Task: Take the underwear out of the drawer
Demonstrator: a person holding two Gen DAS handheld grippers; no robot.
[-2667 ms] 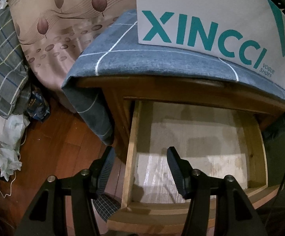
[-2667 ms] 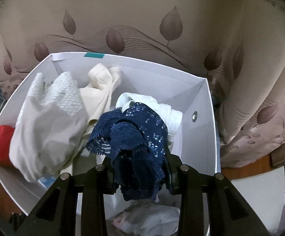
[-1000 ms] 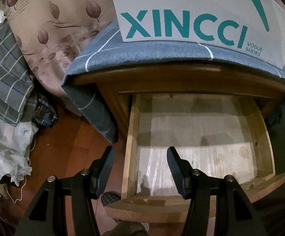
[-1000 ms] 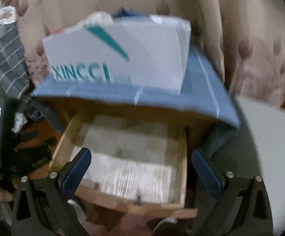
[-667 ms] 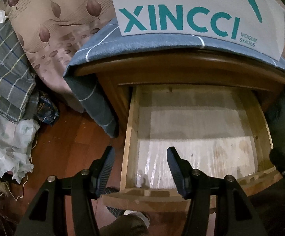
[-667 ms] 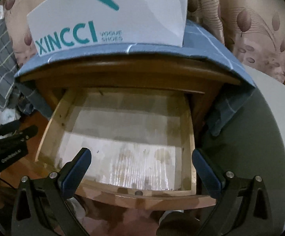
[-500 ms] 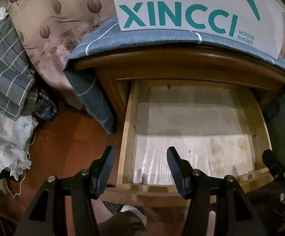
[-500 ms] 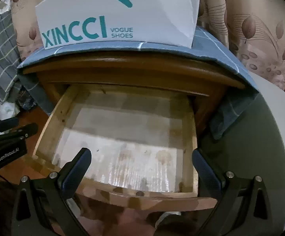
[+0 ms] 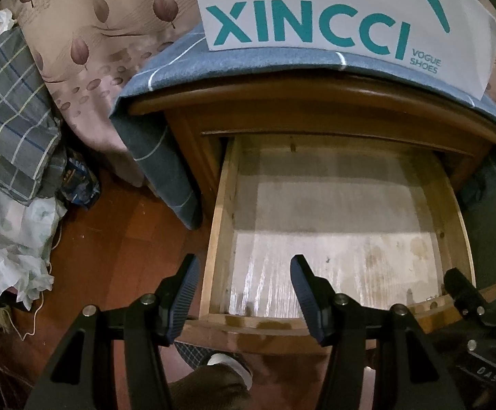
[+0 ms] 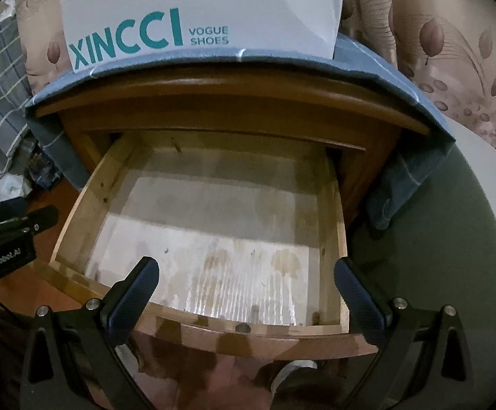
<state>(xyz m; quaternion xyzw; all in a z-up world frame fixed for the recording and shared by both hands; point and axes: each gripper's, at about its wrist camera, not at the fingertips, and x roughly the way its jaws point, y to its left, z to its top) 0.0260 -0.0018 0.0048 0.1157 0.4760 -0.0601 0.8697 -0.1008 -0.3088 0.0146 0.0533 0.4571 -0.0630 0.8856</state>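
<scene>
Wooden drawer (image 10: 331,225) pulled out, both tongs (image 9: 244,273) (image 10: 248,280) spread above front edge

We see both views sharp but dim, with strong fisheye bending and black corners. Light falls from above and in front, so the front half of the drawer (image 9: 333,266) floor shines with streaky glare while the back half sits in shadow. The white shoe box (image 10: 200,10) is the brightest surface.
</scene>
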